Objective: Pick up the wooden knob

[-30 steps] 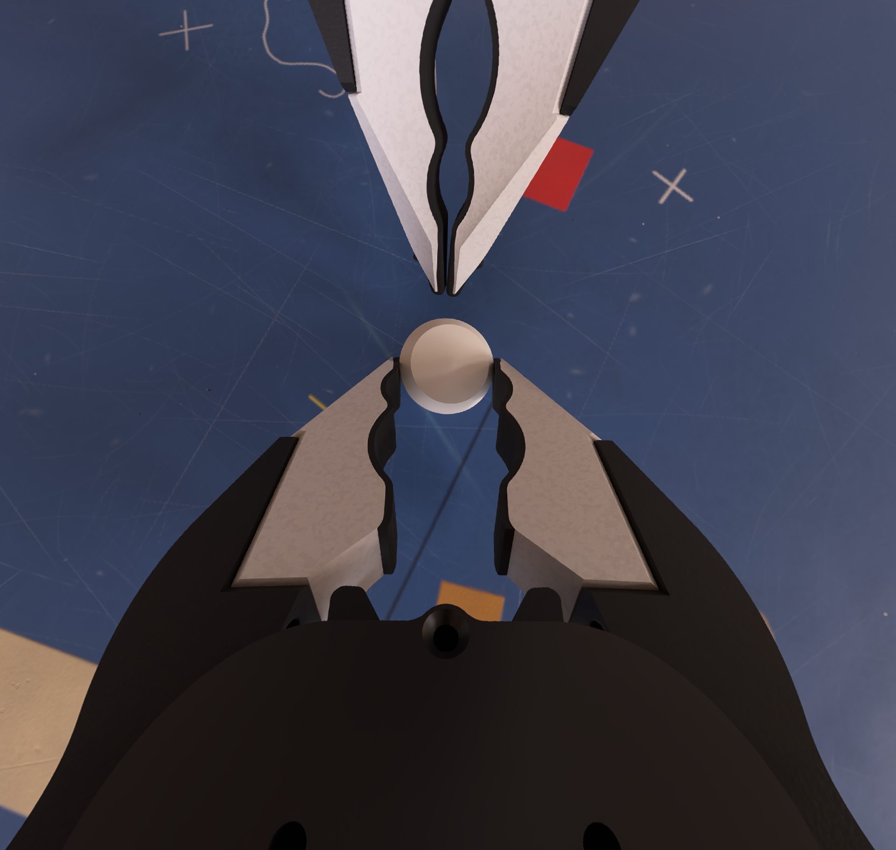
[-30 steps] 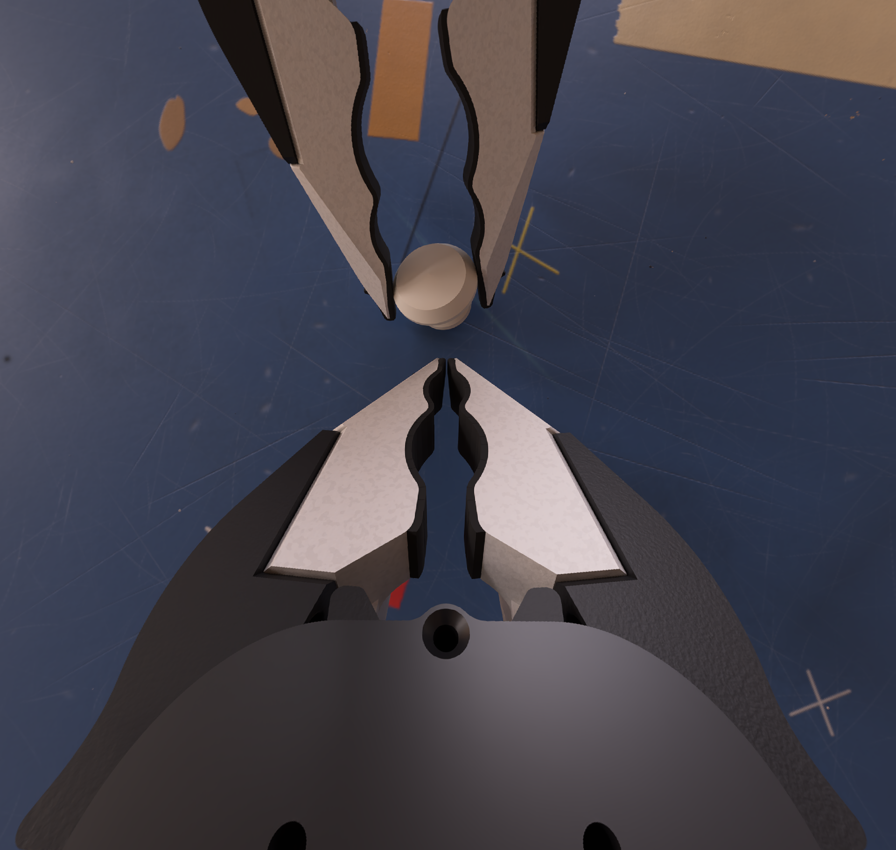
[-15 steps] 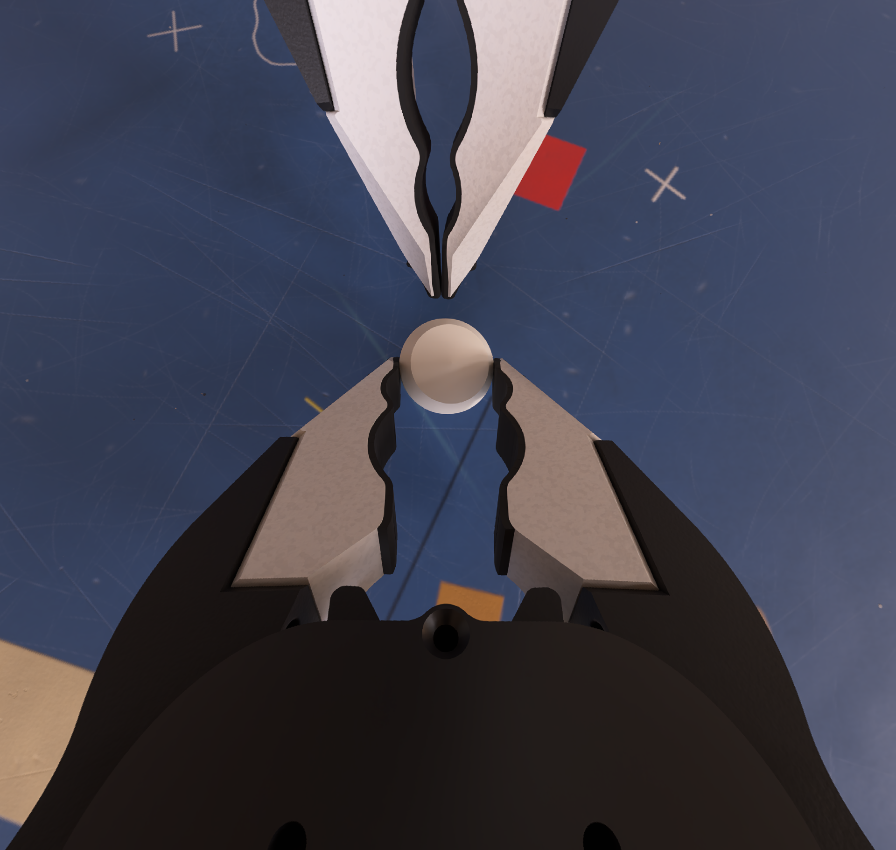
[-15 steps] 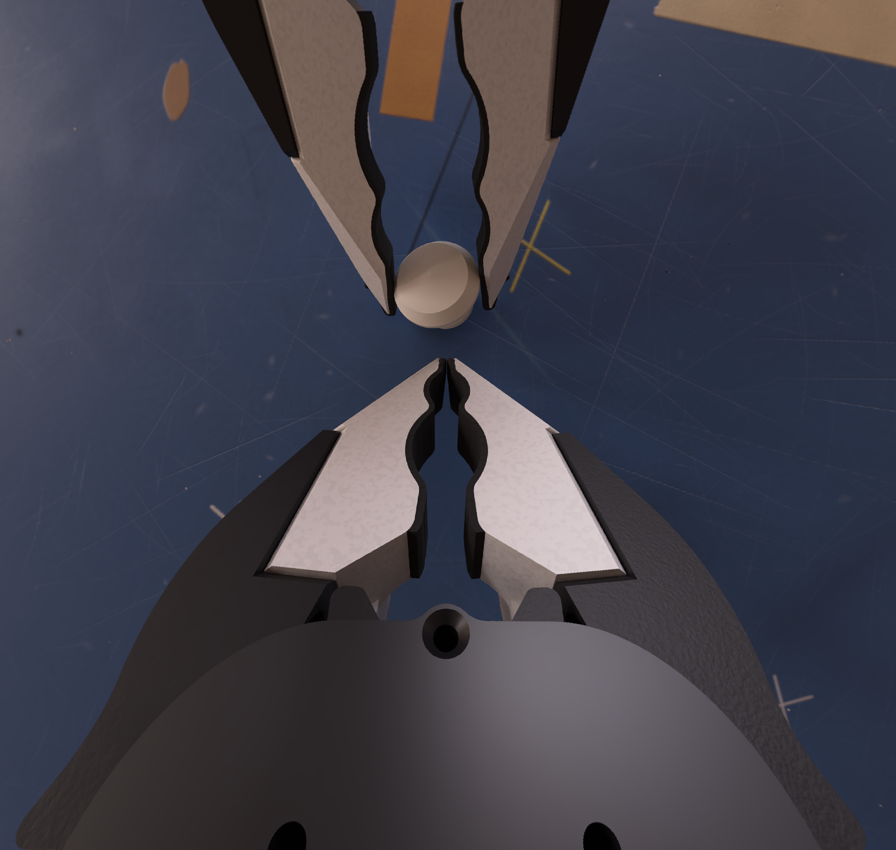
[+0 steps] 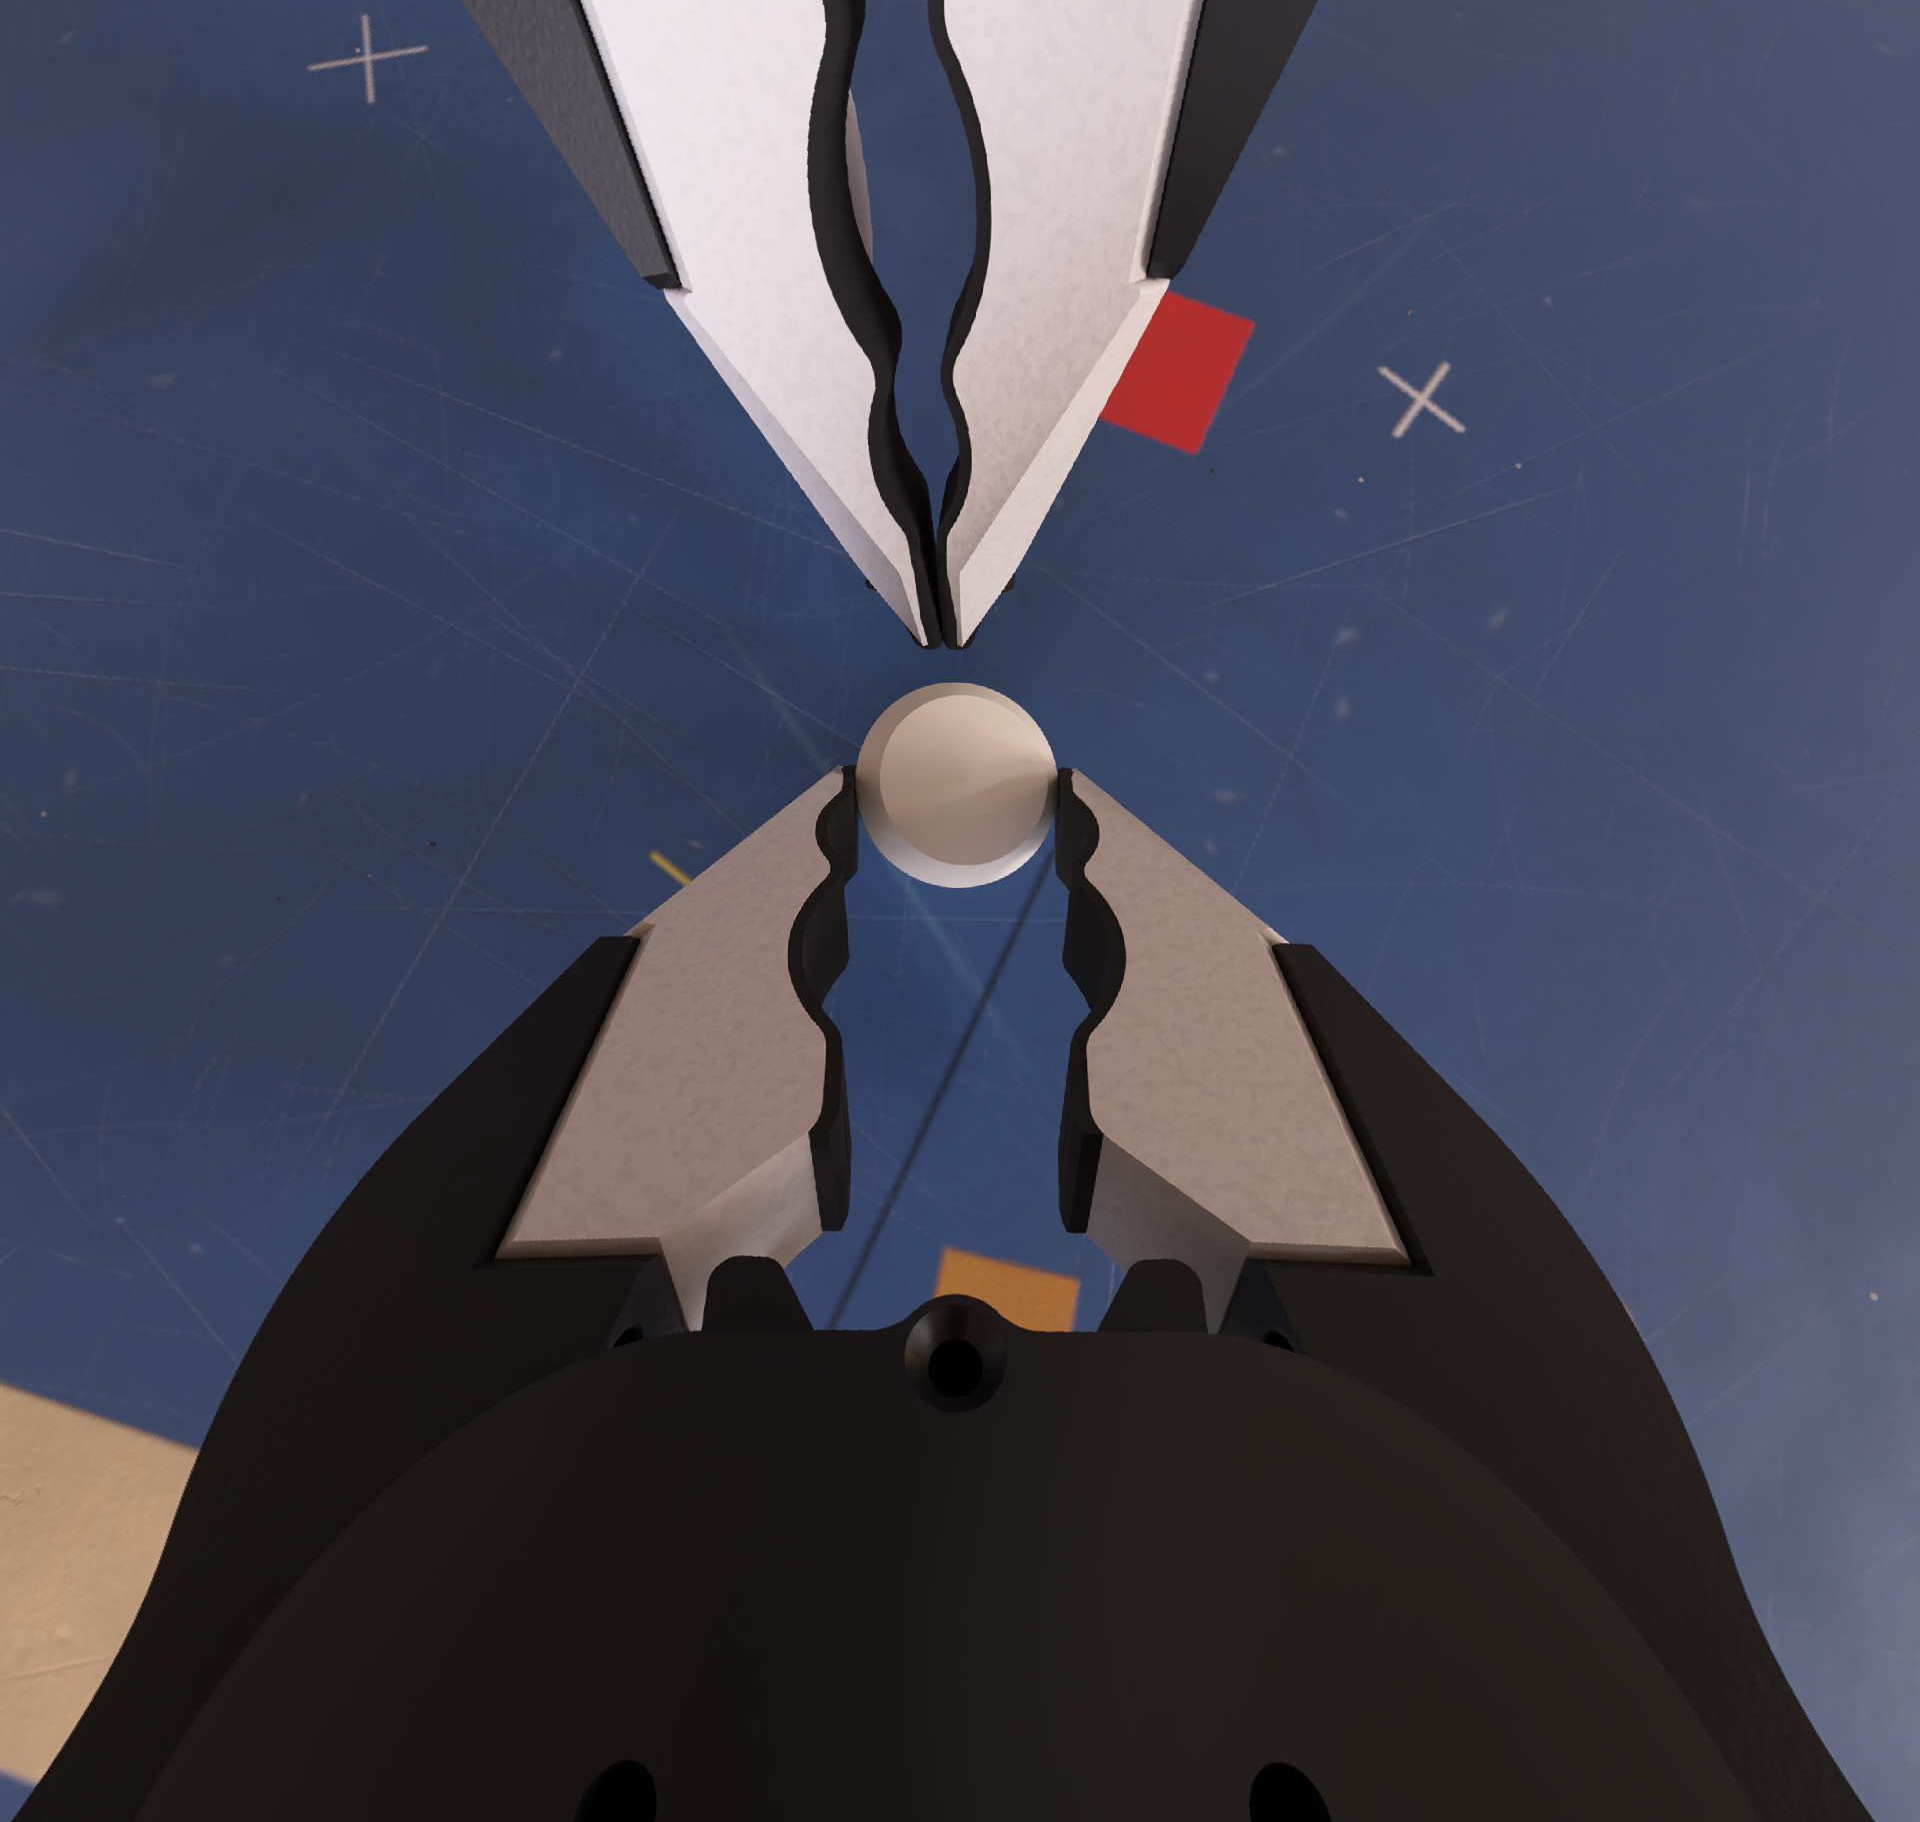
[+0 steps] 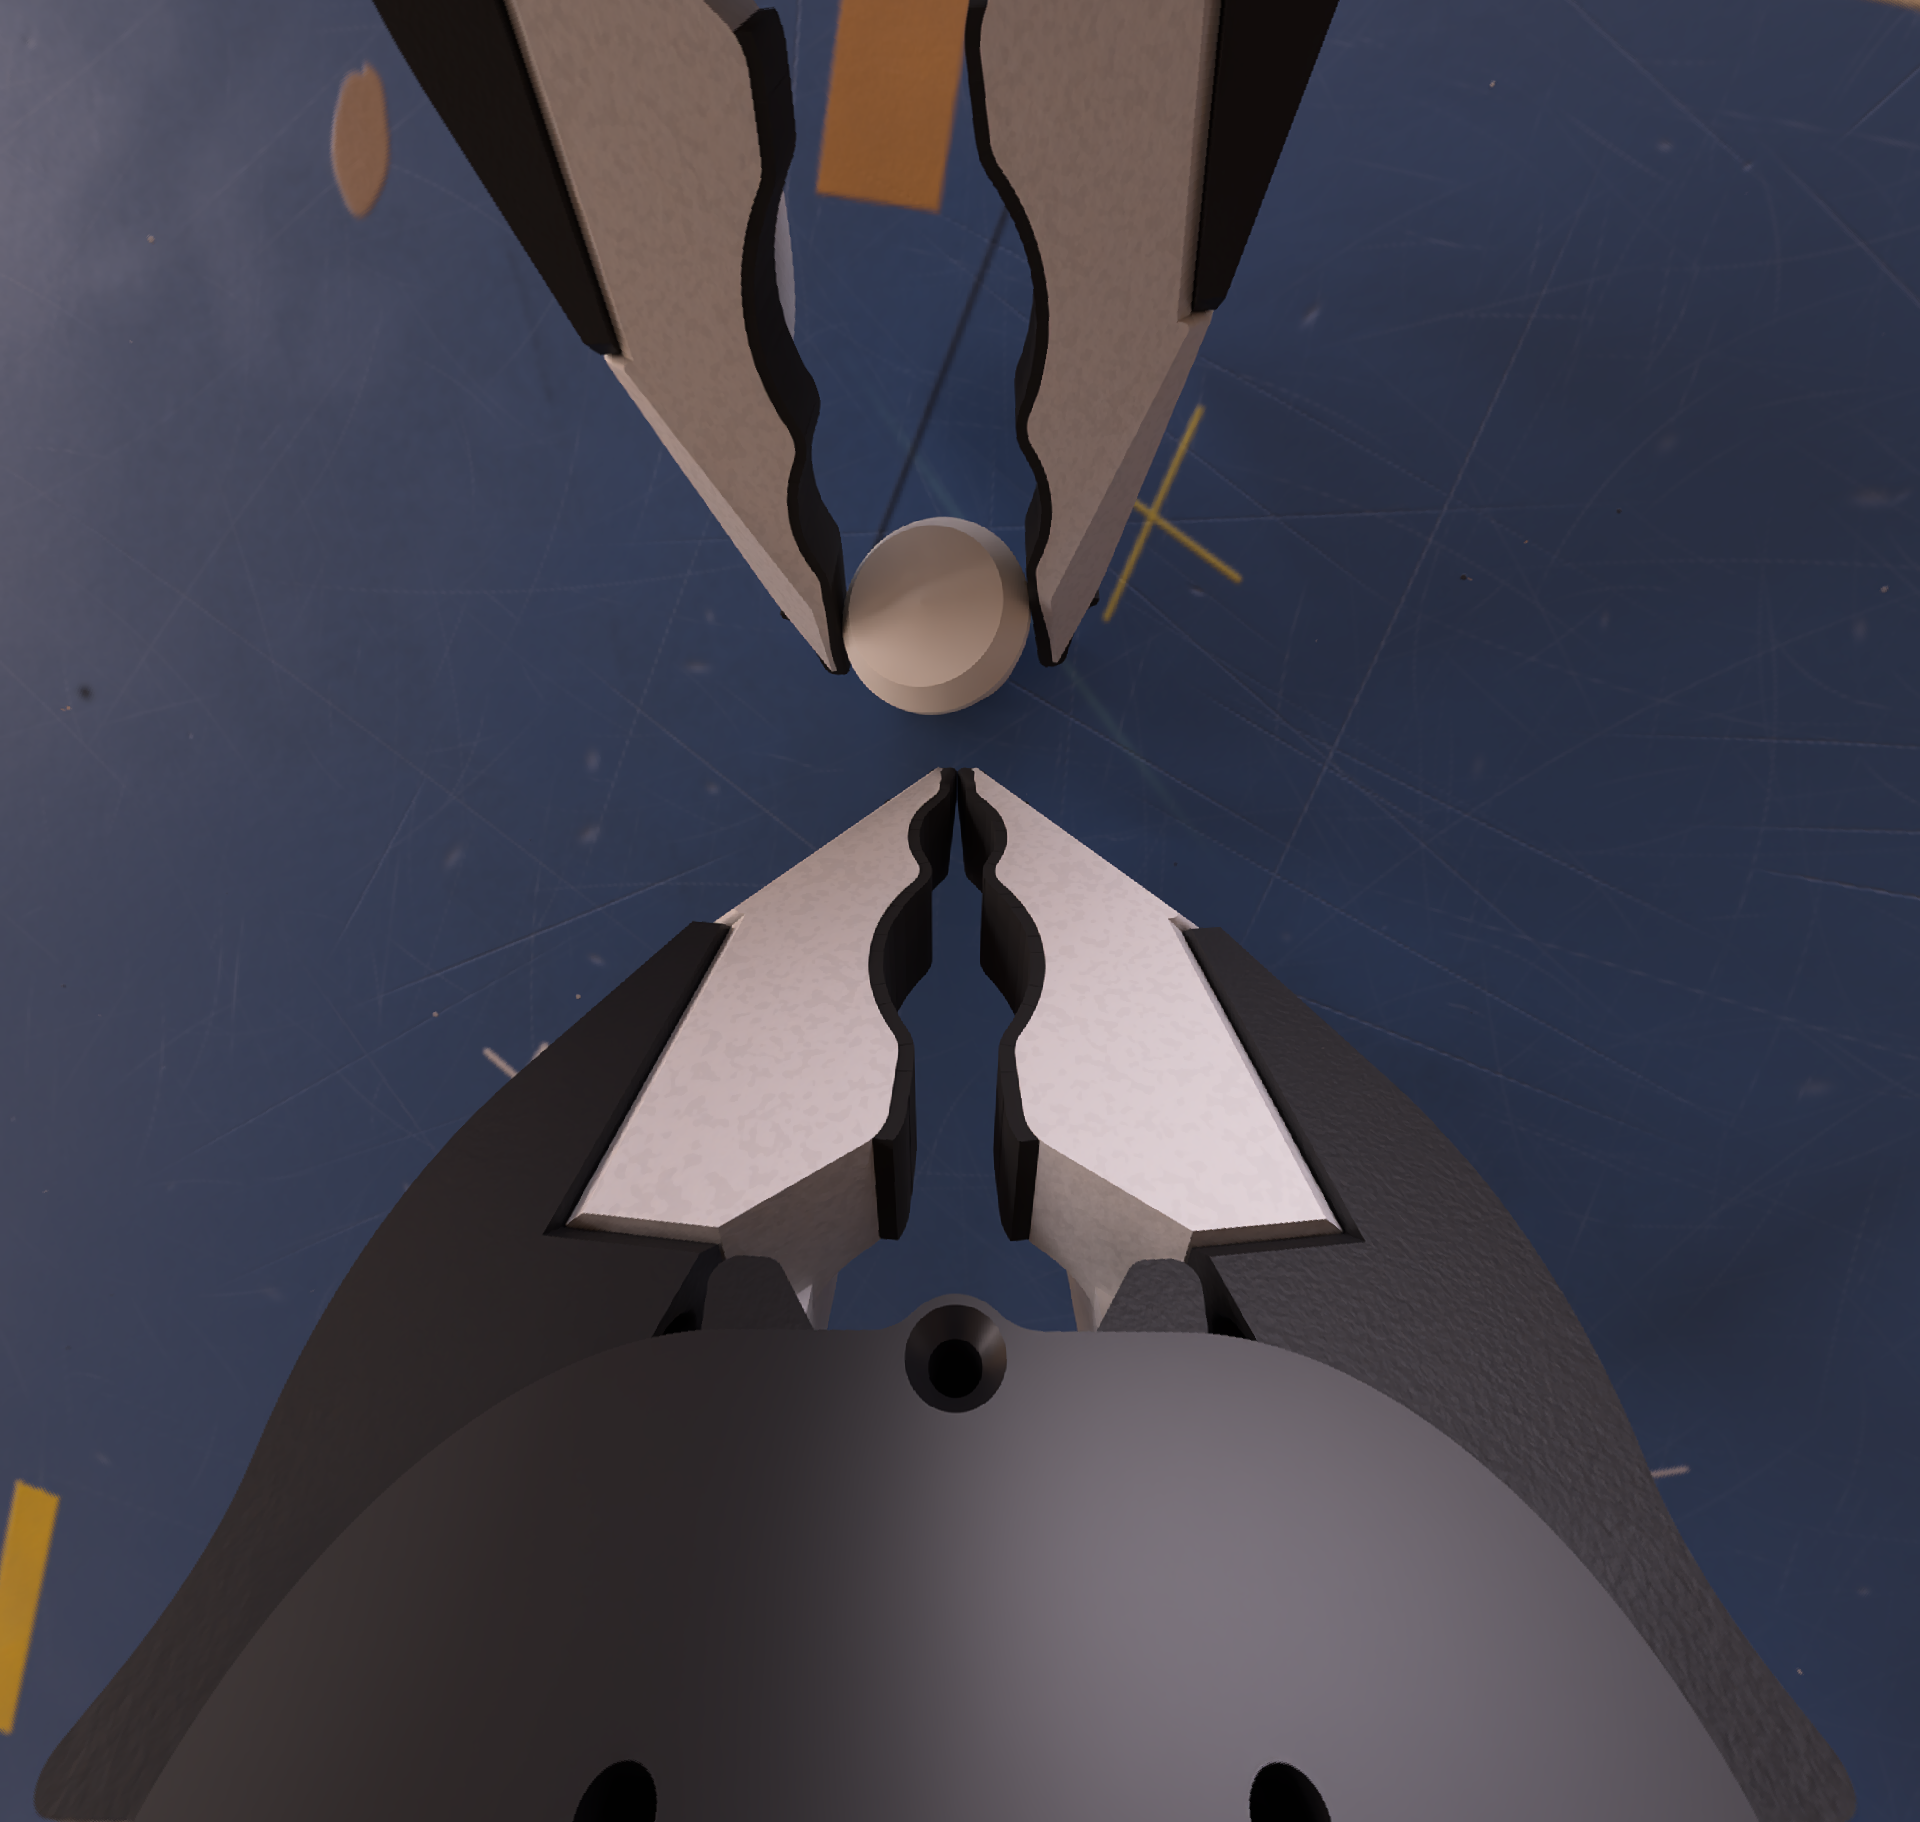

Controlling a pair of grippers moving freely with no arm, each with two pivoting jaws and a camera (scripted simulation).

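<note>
The left gripper [image 5: 954,785] jaws are closed on the wooden knob [image 5: 956,785] at their tips, securing it for lifting. The right gripper [image 6: 954,773] jaws are pressed together and empty, just beside the knob above the blue surface [image 5: 312,577].

Both views are sharp and evenly lit, with soft light that leaves only a faint shadow on the blue table [image 6: 1558,837] beneath the wooden knob [image 6: 930,619]. The right hand-held gripper [image 6: 956,775] has a pale sheen across its dark body. Wide-angle stretch bends the edges.
</note>
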